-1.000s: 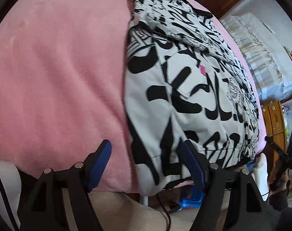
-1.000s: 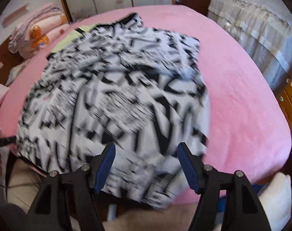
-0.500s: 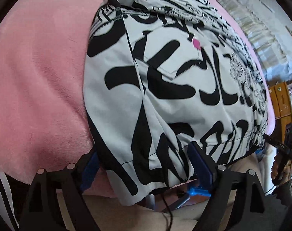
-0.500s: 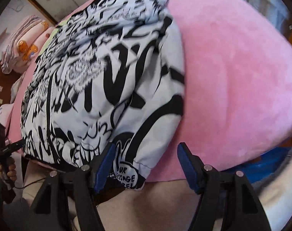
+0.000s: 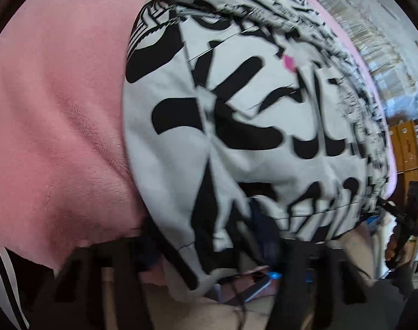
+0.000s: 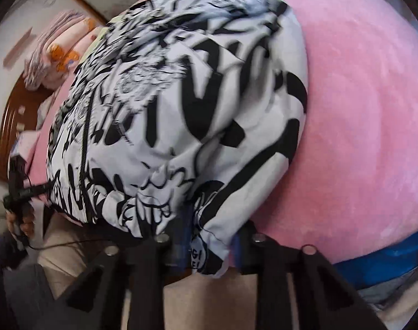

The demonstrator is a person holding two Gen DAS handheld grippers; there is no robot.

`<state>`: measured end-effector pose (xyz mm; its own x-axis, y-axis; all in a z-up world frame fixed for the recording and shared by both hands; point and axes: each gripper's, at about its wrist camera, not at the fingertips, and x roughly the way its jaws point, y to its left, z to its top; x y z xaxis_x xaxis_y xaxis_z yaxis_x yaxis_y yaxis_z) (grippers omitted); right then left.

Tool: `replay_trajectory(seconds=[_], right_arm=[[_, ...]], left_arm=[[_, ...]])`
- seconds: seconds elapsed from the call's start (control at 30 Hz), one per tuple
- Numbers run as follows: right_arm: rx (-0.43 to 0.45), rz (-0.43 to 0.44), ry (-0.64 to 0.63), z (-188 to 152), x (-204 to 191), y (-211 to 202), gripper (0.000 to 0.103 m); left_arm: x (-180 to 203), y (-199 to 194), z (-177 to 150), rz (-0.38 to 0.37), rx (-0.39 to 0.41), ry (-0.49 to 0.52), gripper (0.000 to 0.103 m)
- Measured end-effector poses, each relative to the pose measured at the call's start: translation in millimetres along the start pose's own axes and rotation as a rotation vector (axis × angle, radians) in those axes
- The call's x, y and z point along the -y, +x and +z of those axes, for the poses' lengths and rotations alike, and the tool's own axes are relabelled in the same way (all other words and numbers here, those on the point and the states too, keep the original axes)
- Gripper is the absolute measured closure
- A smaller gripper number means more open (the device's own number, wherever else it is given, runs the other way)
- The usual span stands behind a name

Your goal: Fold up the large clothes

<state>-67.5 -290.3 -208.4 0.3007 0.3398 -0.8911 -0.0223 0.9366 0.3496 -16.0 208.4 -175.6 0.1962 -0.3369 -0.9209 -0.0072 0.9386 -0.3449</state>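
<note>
A large white garment with bold black lettering point(image 5: 250, 115) lies on a pink blanket point(image 5: 57, 110). It also shows in the right wrist view point(image 6: 181, 110). My left gripper point(image 5: 209, 244) straddles the garment's near left hem corner, its blue pads partly hidden by cloth and blur. My right gripper point(image 6: 209, 247) has closed in on the near right hem corner, with cloth bunched between its jaws. The left gripper point(image 6: 19, 189) shows at the left edge of the right wrist view, and the right gripper point(image 5: 401, 220) at the right edge of the left wrist view.
The pink blanket point(image 6: 360, 110) covers the bed and hangs over the near edge. Folded pink bedding point(image 6: 57, 52) lies at the far end. A lace-covered piece of furniture point(image 5: 374, 55) and a wooden cabinet point(image 5: 404, 148) stand to the right. A blue bin point(image 6: 379, 258) sits below the bed edge.
Both grippers have moved forward onto the garment's near hem corners. The right jaws have narrowed onto the cloth, and the left jaws have narrowed around their corner.
</note>
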Motion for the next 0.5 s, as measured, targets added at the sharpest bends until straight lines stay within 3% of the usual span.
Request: replay_trajectory(seconds=[0.13, 0.17, 0.3, 0.37, 0.5], right_arm=[[0.025, 0.025, -0.019, 7.5, -11.1, -10.5, 0.089], [0.035, 0.04, -0.017, 12.5, -13.6, -14.1, 0.089], [0.106, 0.126, 0.021, 32.3, -15.0, -41.6, 0.09], [0.156, 0.189, 0.043, 47.4, -13.5, -59.5, 0.09], [0.298, 0.278, 0.056, 95.5, -24.0, -99.4, 0.09]], left_arm=[[17.2, -12.8, 7.4, -0.002, 0.013, 0.01, 0.084], [19.4, -16.7, 10.7, -0.037, 0.02, -0.006, 0.09], [29.0, -42.5, 30.3, -0.209, 0.089, -0.085, 0.093], [40.5, -63.9, 46.8, -0.296, 0.167, -0.1, 0.093], [58.7, -99.5, 92.7, -0.362, 0.3, -0.119, 0.093]])
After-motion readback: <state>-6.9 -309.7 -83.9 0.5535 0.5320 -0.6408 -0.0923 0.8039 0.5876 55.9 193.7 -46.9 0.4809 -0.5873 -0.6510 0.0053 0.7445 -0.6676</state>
